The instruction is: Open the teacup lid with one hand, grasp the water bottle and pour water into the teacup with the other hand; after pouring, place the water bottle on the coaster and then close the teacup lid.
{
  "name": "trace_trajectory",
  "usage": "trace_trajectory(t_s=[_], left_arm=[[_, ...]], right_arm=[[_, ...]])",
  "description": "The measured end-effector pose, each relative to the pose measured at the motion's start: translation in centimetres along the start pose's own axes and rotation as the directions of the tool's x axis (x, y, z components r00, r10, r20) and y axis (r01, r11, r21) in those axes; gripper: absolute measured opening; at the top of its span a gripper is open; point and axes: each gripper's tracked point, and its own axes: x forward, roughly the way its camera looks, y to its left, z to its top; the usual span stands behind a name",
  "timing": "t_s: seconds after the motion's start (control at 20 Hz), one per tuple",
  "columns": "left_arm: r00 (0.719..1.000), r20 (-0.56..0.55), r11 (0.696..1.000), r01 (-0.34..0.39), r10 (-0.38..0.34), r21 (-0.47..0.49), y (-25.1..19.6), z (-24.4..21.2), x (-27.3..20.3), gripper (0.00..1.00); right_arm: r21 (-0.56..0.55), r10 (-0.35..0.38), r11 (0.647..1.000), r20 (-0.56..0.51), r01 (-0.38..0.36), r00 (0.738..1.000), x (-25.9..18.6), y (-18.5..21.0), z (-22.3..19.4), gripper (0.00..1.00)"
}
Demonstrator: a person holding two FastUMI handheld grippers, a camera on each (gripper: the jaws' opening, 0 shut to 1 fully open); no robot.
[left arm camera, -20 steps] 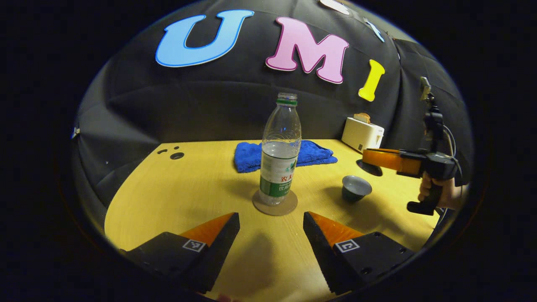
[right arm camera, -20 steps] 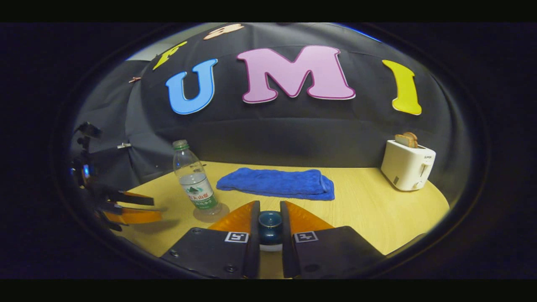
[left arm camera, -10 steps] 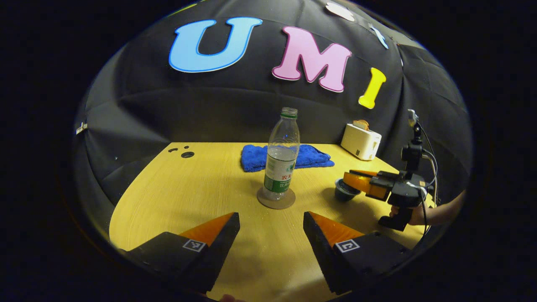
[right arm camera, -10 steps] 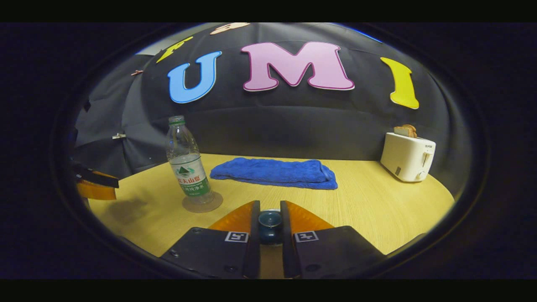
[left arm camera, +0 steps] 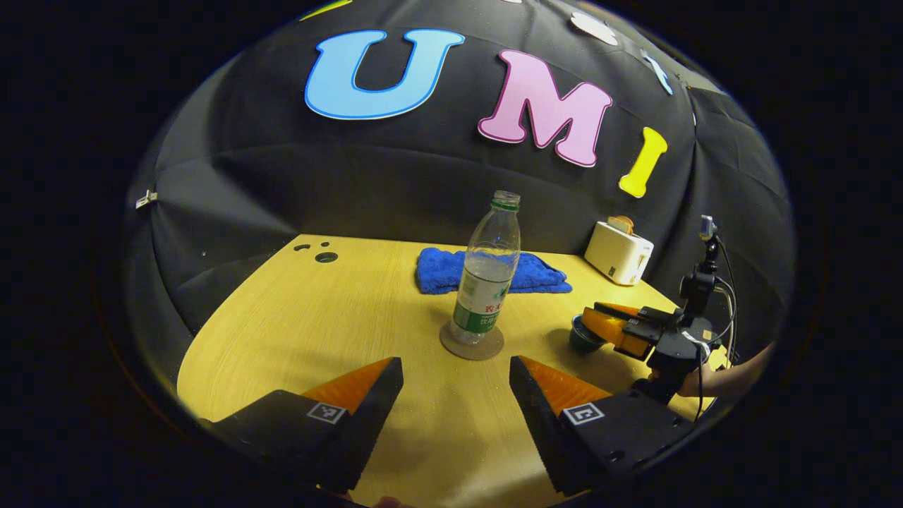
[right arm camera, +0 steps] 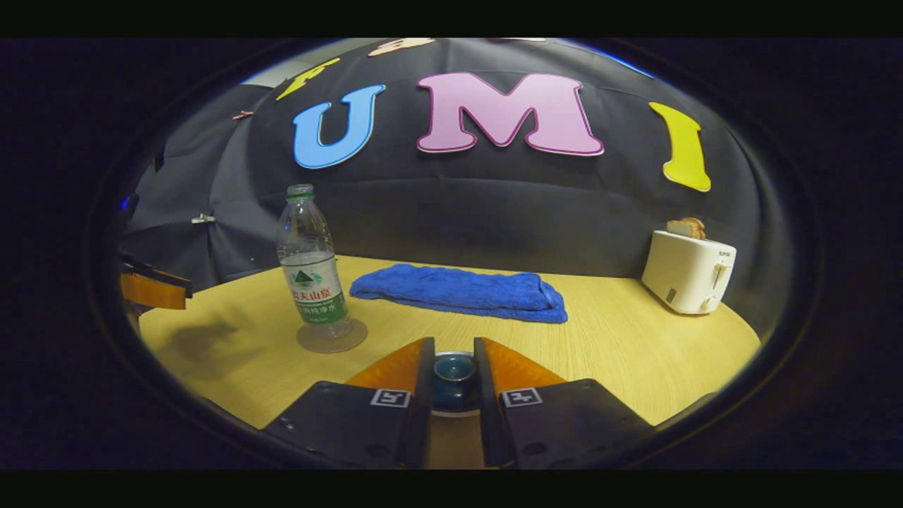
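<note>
- Right gripper [right arm camera: 455, 377] is pinching the lid [right arm camera: 453, 368] over the cup [left arm camera: 583, 336]; it should be seating it squarely before letting go.
- Left gripper [left arm camera: 456, 381] is hanging spread, holding nothing.
- Bottle [left arm camera: 488, 275] is standing upright on the coaster [left arm camera: 471, 342], left of the cup.

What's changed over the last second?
The right gripper, shut on the lid, came down from the air onto the teacup. The left gripper backed away from the bottle, fingers open. The bottle stayed on its coaster; towel and toaster are unmoved.
</note>
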Motion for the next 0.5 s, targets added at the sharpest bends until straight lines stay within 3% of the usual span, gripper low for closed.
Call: trace_trajectory(t_s=[0.1,0.2,0.25,0.35,0.5], left_arm=[[1.000,0.007,1.000,-0.002,0.002,0.009,-0.5,0.8,-0.2,0.96],[1.000,0.021,1.000,-0.019,0.019,0.023,-1.0,2.2,-0.4,0.96],[0.999,0.035,0.999,-0.036,0.035,0.028,-1.4,3.2,-0.7,0.96],[0.993,0.076,0.995,-0.092,0.088,0.042,-2.0,5.2,-1.6,0.95],[0.975,0.148,0.982,-0.177,0.165,0.070,-3.4,8.7,-3.8,0.95]], right_arm=[[0.001,0.000,1.000,0.002,0.000,1.000,-0.4,-0.1,0.3,0.31],[0.005,0.002,1.000,-0.002,-0.002,1.000,-1.1,-0.4,1.0,0.65],[0.008,0.002,1.000,-0.008,-0.002,1.000,-1.7,-0.6,1.5,0.77],[0.002,-0.006,1.000,-0.010,0.006,1.000,-3.5,-1.4,2.9,0.93],[0.023,-0.039,0.999,-0.021,0.039,0.999,-6.8,-3.3,5.1,0.99]])
